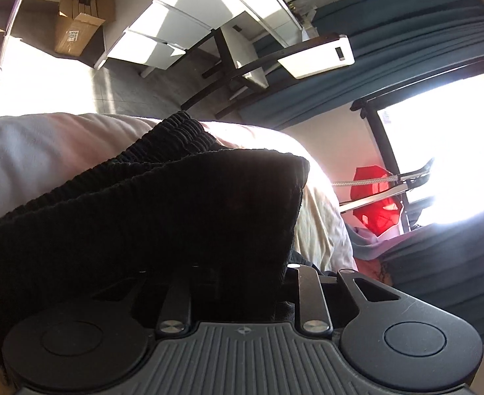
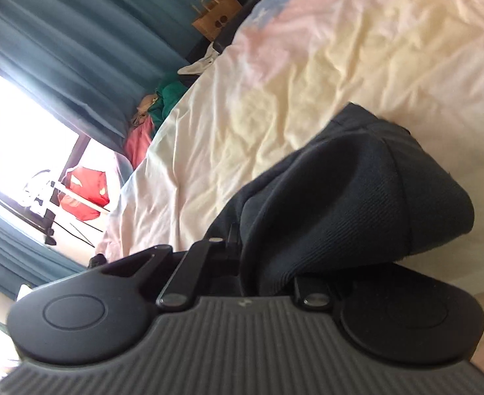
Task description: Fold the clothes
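A black ribbed-knit garment (image 1: 163, 204) lies bunched on the pale bed sheet (image 1: 28, 158) and drapes over the front of my left gripper (image 1: 242, 279). Its fingertips are hidden under the cloth; only the linkage arms show, standing apart. In the right wrist view the same kind of dark cloth (image 2: 357, 197) is folded into a thick roll on the crumpled cream sheet (image 2: 308, 65). It covers the fingers of my right gripper (image 2: 261, 256), so the pads cannot be seen.
Beyond the bed stand a white drawer desk (image 1: 182, 26), a cardboard box (image 1: 77, 23) and teal curtains (image 1: 406, 26). A red garment (image 1: 373, 197) hangs on a rack by the bright window. A paper bag (image 2: 215, 16) and a heap of clothes (image 2: 163, 105) lie beside the bed.
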`<state>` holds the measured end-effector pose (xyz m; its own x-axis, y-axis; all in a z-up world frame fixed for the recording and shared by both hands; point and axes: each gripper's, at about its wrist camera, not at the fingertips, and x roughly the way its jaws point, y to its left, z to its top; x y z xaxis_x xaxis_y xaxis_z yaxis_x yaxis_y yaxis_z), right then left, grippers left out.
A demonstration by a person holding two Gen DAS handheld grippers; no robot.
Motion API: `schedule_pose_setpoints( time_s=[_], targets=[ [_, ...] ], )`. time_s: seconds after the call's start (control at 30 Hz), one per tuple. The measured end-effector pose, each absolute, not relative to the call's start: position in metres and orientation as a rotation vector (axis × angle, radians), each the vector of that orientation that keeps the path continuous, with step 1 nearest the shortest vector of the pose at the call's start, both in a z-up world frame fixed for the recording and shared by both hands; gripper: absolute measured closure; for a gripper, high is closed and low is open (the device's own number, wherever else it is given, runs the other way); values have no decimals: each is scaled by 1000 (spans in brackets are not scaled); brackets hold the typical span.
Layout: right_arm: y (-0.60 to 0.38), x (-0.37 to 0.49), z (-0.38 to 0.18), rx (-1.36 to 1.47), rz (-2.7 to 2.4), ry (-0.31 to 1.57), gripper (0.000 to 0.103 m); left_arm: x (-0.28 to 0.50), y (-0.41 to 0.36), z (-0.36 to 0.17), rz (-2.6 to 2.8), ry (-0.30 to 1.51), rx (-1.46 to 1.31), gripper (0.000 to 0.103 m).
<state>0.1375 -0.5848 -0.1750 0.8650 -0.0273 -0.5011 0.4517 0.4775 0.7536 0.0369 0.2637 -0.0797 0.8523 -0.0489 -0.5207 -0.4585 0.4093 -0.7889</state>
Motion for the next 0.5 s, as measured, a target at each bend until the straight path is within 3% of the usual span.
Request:
schedule_pose_setpoints(
  time_s=[0.03,0.1,0.13,0.27,0.4,0.5],
  targets=[
    [-587,135,-175,1058,-298,453,71,32,263,-76,253,523,-1117,42],
    [-584,125,-172,1070,-275,413,25,9,258,-62,215,514,-1085,19],
    [-582,121,-170,1069,-261,386,17,-3,256,-55,204,490,-1076,15],
    [-576,106,-155,1061,-222,335,16,-57,249,-40,210,480,-1057,2],
    [-580,86,-145,1081,-255,346,16,-86,262,-59,379,707,-1121,5],
    [-590,71,-151,1142,-282,352,16,-96,277,-84,385,738,-1234,6]
  ],
)
